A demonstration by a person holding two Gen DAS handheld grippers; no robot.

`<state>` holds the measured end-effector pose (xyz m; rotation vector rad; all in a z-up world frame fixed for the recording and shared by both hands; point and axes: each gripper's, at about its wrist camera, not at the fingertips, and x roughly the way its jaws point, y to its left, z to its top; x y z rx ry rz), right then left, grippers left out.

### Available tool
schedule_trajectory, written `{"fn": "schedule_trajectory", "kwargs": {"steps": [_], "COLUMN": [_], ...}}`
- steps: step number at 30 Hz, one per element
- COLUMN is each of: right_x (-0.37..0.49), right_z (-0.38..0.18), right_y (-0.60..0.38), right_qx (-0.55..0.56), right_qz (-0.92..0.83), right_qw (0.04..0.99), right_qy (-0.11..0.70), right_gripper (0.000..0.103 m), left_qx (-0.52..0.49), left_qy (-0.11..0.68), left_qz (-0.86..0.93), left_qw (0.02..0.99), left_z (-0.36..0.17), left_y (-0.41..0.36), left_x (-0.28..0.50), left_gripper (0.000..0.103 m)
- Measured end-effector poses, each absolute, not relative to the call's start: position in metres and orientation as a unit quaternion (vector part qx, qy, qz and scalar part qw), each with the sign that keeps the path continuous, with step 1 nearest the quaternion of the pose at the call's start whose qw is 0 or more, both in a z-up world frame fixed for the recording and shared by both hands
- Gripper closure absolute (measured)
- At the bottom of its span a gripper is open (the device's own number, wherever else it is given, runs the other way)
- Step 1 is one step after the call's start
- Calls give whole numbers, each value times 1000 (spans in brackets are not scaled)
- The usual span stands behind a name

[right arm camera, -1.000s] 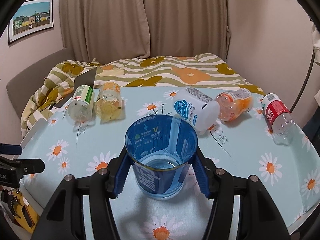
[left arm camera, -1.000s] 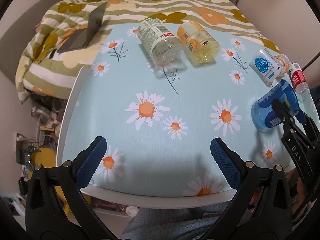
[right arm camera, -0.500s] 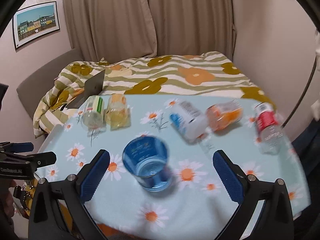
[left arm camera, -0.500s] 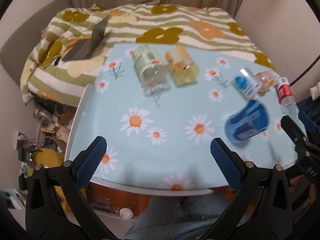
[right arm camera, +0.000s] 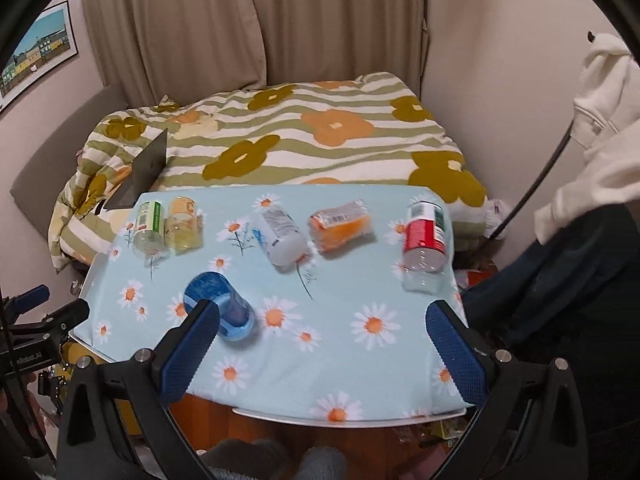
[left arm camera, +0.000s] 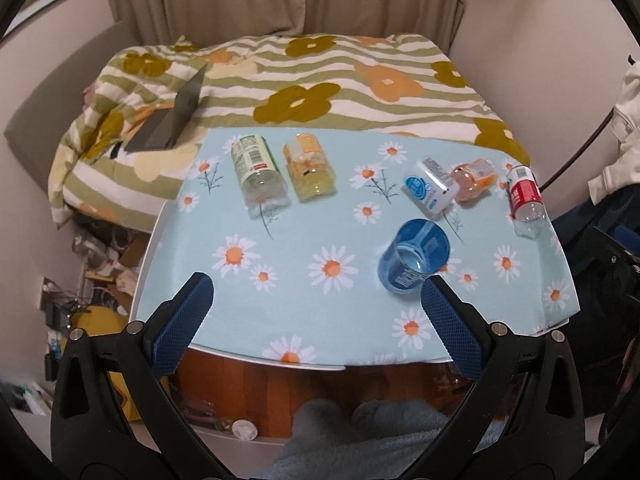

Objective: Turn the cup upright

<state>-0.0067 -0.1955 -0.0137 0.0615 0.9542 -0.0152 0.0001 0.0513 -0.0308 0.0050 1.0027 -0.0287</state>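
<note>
Left wrist: cup upright — near table front edge.

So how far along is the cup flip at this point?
It looks done: the blue cup stands upright, mouth up, on the daisy tablecloth. Nothing is in hand; the right gripper and left gripper are both open and clear of the cup. The bottles behind, such as the red-label bottle, lie on their sides. Nothing seems left beyond withdrawing.
</note>
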Motion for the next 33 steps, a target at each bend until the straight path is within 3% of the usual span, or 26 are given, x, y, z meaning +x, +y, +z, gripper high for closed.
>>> {"fn": "schedule_trajectory", "kwargs": {"steps": [33], "right_x": [-14], "right_z": [-19], "right_y": [-200], "right_qx": [32], "right_qz": [-6], "right_qw": [888], "right_qy": [459], "right_gripper": [0], "left_qx": [18], "left_qy": [466], "left_qz": [-16], "left_qw": [884], "left_z": [-23], "left_y": [37], "left_x": [-8], "left_gripper": [0]}}
